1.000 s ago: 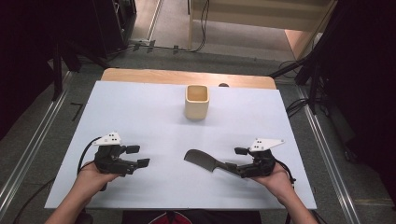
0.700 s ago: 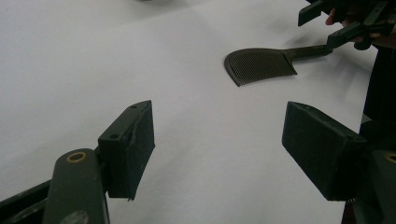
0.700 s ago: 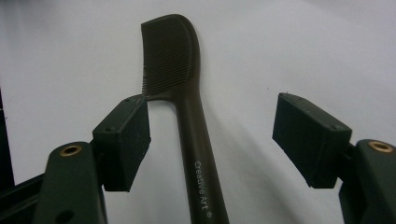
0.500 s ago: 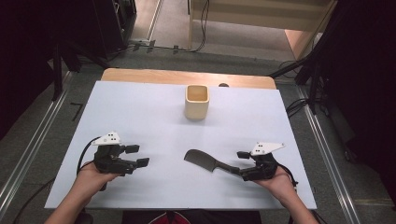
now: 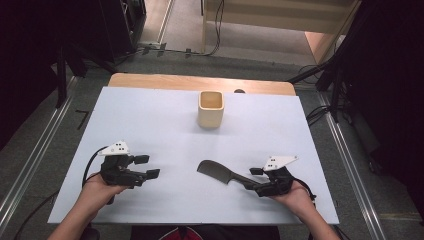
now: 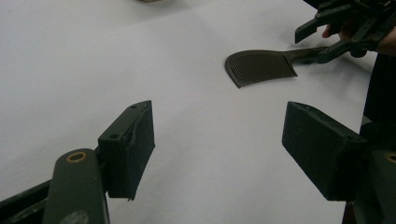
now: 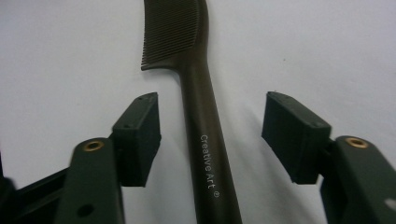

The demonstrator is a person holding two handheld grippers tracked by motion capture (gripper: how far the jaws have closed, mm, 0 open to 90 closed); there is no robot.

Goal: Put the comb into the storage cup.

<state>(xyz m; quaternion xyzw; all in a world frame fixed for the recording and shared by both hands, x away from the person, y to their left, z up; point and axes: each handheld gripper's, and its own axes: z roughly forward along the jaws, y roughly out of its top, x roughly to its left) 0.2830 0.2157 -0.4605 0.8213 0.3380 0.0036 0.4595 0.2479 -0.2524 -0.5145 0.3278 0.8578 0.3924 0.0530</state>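
A dark brown comb [image 5: 216, 171] lies flat on the white table sheet [image 5: 160, 120], its teeth to the left and its handle [image 7: 201, 135] running right. My right gripper [image 5: 252, 178] straddles that handle. Its jaws have just been closing, and in the right gripper view [image 7: 218, 125] a gap remains on each side of the handle, so the pads do not press on it. My left gripper [image 5: 147, 166] rests at the near left, open with nothing between its fingers. The left gripper view [image 6: 219, 140] shows the comb [image 6: 259, 67] ahead, and the right gripper [image 6: 327, 42] beyond it.
A cream square cup [image 5: 211, 109] stands upright at the back middle of the sheet. A wooden table edge [image 5: 200, 82] shows behind it. Metal rails and cables run along the floor on both sides.
The right gripper has shifted slightly toward the near edge over the comb's handle, and its jaws stand narrower around it. The left gripper and the comb have not moved.
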